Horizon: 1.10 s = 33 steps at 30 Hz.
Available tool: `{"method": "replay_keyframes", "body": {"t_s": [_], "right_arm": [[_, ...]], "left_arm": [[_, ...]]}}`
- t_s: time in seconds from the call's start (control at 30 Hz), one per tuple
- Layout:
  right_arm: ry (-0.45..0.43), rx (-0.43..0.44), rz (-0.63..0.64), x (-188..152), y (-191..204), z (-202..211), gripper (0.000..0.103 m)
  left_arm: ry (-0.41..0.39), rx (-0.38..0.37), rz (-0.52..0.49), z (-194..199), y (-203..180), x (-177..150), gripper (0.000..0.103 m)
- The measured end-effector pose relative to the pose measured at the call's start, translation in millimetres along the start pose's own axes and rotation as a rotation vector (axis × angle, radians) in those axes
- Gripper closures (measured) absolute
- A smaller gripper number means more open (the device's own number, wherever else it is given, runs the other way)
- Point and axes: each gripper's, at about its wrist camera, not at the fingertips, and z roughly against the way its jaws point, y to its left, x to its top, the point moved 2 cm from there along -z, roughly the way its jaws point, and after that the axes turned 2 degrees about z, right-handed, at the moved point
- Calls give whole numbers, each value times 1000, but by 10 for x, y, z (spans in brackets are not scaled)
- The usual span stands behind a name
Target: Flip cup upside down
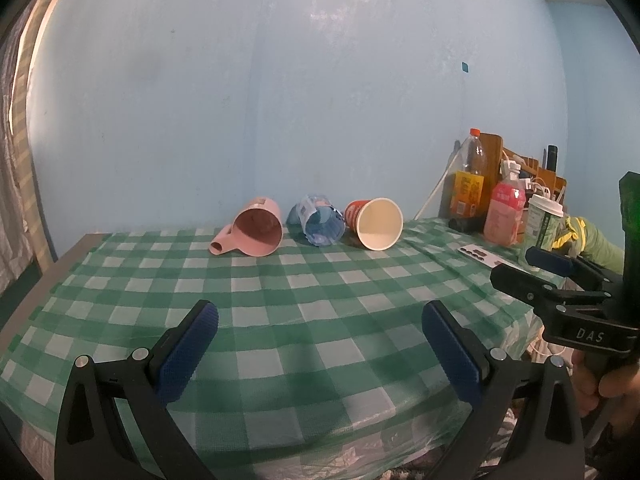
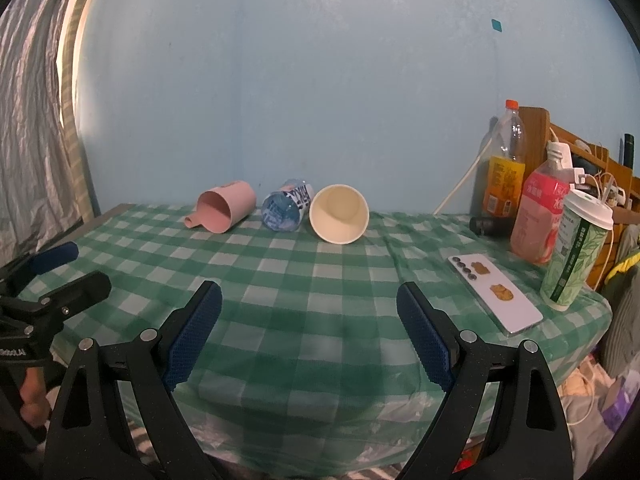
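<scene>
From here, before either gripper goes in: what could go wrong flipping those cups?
1. The pink mug, blue cup and paper cup lie on their sides close together; nudging one may roll it into its neighbour.
2. The phone and lidded green cup stand near the right gripper; a wide swing could hit them.

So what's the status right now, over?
Left gripper and right gripper open, empty, short of the cups. Pink mug, blue plastic cup, paper cup lying on their sides. Nothing in between.

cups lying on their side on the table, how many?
3, in a row near the wall: pink mug on the left, blue cup in the middle, paper cup on the right. The lidded green cup stands upright, not counted.
</scene>
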Motion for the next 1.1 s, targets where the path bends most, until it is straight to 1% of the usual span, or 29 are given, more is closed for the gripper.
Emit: {"method": "replay_keyframes", "body": {"t_s": [1.1], "right_arm": [[14,6,0,-7,16,-20,15]], "left_arm": [[12,-14,-4,-13,-16,7,0]]}}
